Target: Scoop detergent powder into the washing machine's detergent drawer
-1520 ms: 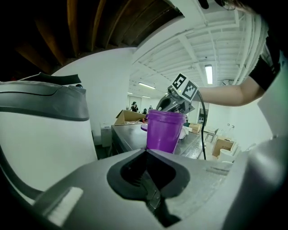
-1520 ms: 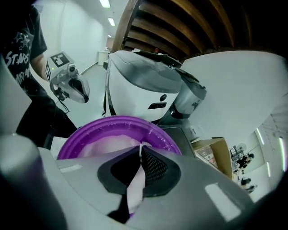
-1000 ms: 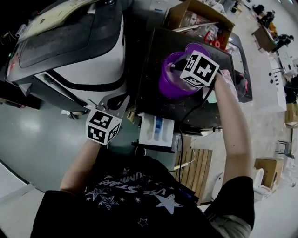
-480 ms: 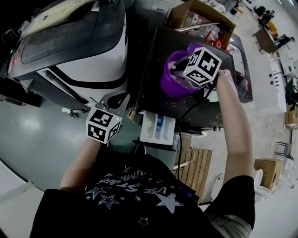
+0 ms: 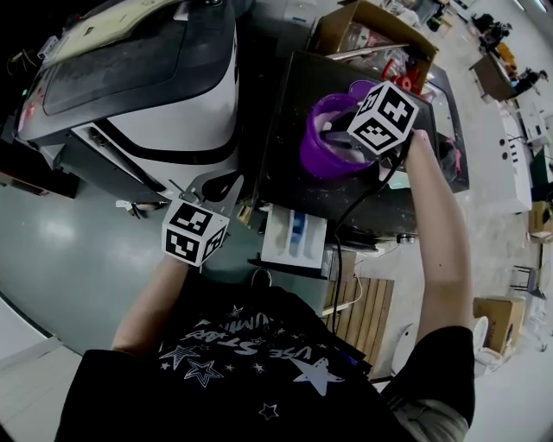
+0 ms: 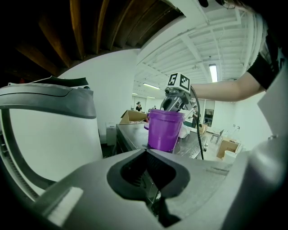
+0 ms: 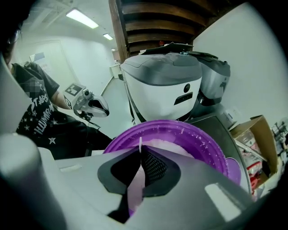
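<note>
The right hand-held gripper (image 7: 140,168) pinches the scoop (image 7: 136,191) by its thin handle, inside the bucket (image 5: 313,160). The open drawer (image 5: 294,237) lies on the bucket's near side, towards the person. The left hand-held gripper (image 6: 150,179) hangs beyond it, closed and empty.

Purple bucket (image 5: 321,154): 1. Purple lid (image 7: 232,169): 1. Scoop (image 7: 136,184): 1. Detergent drawer (image 5: 294,239): 1. White-and-grey appliance (image 5: 164,99): 1. Counter (image 5: 283,173): 1. Cardboard box (image 5: 333,26) behind the counter: 1. Grippers: 2, namely left gripper (image 5: 213,186) and right gripper (image 7: 140,155).

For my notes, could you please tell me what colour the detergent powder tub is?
The tub is purple, clearest in the left gripper view.
</note>
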Demonstrator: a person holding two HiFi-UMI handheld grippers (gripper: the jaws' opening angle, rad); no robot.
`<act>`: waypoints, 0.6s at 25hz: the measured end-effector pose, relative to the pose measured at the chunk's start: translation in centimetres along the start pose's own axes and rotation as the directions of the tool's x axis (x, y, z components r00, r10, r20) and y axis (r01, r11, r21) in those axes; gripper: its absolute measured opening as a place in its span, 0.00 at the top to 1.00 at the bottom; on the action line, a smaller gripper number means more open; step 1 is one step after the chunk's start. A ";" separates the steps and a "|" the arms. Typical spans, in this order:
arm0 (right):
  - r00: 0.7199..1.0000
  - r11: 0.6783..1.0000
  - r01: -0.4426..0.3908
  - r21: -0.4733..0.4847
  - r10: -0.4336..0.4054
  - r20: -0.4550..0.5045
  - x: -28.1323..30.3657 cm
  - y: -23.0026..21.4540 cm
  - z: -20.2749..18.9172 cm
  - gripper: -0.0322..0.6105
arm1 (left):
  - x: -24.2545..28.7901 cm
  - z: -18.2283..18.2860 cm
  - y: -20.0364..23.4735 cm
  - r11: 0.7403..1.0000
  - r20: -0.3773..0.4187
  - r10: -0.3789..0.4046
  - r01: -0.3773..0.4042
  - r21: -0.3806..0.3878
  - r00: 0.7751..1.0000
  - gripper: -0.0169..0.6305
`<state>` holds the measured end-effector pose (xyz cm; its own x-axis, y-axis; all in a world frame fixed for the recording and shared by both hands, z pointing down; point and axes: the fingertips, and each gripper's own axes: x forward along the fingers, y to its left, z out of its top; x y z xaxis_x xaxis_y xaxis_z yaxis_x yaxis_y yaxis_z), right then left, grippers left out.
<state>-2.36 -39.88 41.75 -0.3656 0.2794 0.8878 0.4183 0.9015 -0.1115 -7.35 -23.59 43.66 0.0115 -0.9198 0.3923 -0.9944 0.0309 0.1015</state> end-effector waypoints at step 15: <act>0.992 0.970 -0.039 0.240 0.009 0.124 -1.9 0.5 0.3 0.89 | 0.1 0.1 -1.1 1.000 0.004 -0.009 0.009 0.010 1.000 0.97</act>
<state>-1.68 -39.91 39.88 -0.4622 0.3268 0.8243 0.2206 0.9428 -0.2500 -6.25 -23.76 43.46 0.0202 -0.9218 0.3872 -0.9952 0.0183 0.0957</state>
